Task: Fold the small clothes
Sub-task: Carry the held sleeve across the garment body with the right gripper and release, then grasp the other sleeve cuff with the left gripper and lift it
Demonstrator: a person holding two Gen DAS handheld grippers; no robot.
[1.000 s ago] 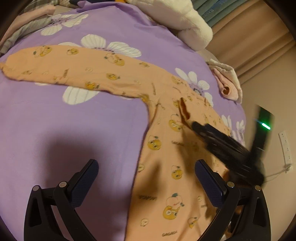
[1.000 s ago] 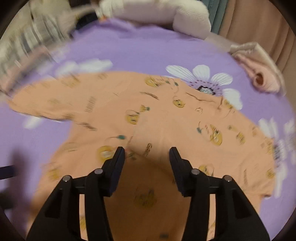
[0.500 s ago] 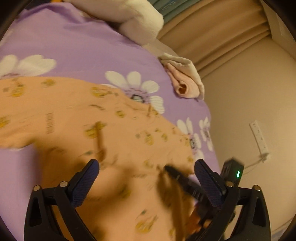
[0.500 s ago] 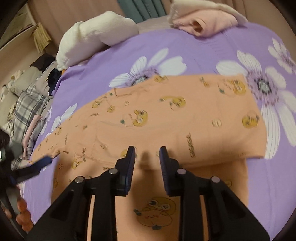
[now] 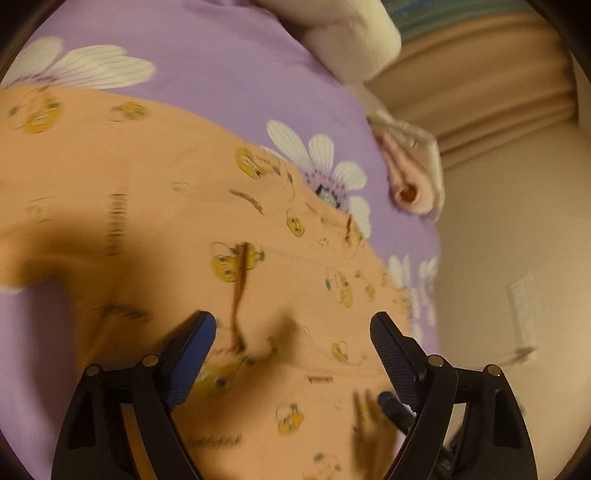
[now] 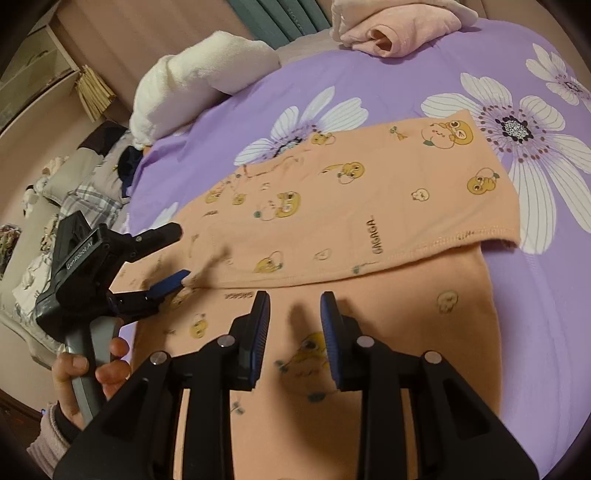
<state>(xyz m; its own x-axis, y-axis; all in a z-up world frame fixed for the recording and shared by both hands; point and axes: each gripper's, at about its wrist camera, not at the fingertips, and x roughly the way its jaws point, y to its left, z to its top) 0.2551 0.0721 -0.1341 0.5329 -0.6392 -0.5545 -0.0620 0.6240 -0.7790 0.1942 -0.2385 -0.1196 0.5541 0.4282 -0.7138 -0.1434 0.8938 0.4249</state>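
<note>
An orange garment [image 6: 351,206] with yellow cartoon prints lies on the purple flowered bedsheet [image 6: 424,74], one part folded over the rest. My right gripper [image 6: 293,299] hovers just in front of the folded hem. Its jaws stand narrowly apart and are opening, with no cloth pinched between them. My left gripper [image 6: 181,253], held by a hand [image 6: 107,365], sits at the fold's left end. Its wide jaws are closing around the cloth edge, the pads clear of it. In the left wrist view the left gripper [image 5: 291,321] is over the orange garment [image 5: 147,192].
A white fluffy pillow [image 6: 199,85] and a rolled pink cloth [image 6: 399,29] lie at the far side of the bed. Plaid clothes [image 6: 88,195] are heaped at the left. The pink cloth [image 5: 410,173] sits by the bed edge, near curtains and a wall.
Both views have swung across the garment. The right jaws have narrowed from a wider gap and the gripper has rolled. The left jaws have drawn in a little, now at the fold's left end.
</note>
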